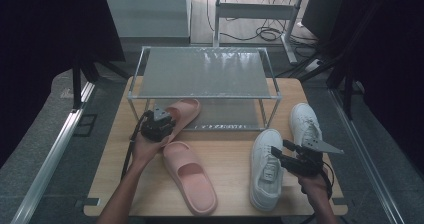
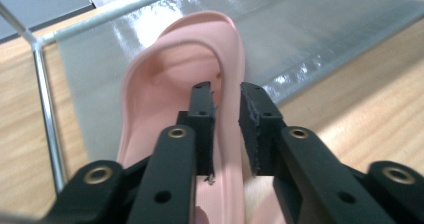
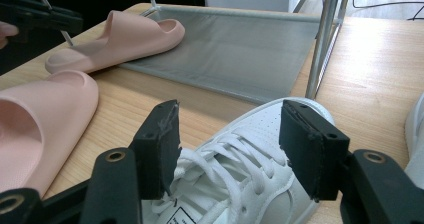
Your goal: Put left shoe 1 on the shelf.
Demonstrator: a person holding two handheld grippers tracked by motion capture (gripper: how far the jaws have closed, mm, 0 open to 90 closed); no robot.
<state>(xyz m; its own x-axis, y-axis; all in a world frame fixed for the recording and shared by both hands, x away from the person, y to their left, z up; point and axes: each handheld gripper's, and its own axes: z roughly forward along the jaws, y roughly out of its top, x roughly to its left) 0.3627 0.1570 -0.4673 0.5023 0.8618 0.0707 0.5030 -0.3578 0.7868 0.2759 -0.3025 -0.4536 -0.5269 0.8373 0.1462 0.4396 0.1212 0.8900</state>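
The left gripper [image 1: 169,118] stands at the far slipper [image 1: 186,109], which lies toe-first on the low shelf of the rack [image 1: 200,98], heel end hanging over the table [image 1: 227,151]. In the left gripper view its jaws straddle the slipper's [image 2: 165,84] side wall, one inside the footbed and one outside. They look released rather than clenched, with a sliver of slack at the outer pad.

This slipper is moulded pink foam: light, matte and thick-walled, with a rounded rim. It should squash under the pads and spring back, so a firm pinch on the side wall near the heel is the likely best hold. Foam grips rubber well, so slipping seems unlikely, though a one-sided pinch may let it droop or twist.

Its mate, the near slipper [image 1: 190,176], lies flat at the table's middle.

The right gripper [image 1: 278,151] hangs wide open over the near sneaker [image 1: 264,176], its jaws either side of the laces [image 3: 225,159] and touching nothing. That shoe is white, smooth, faintly glossy, with a perforated toe. It is probably heavier and stiffer than the foam, and best taken across the collar or tongue. The far sneaker [image 1: 304,123] lies just right of the rack.

The rack is thin metal tube with grey mesh-like shelves.
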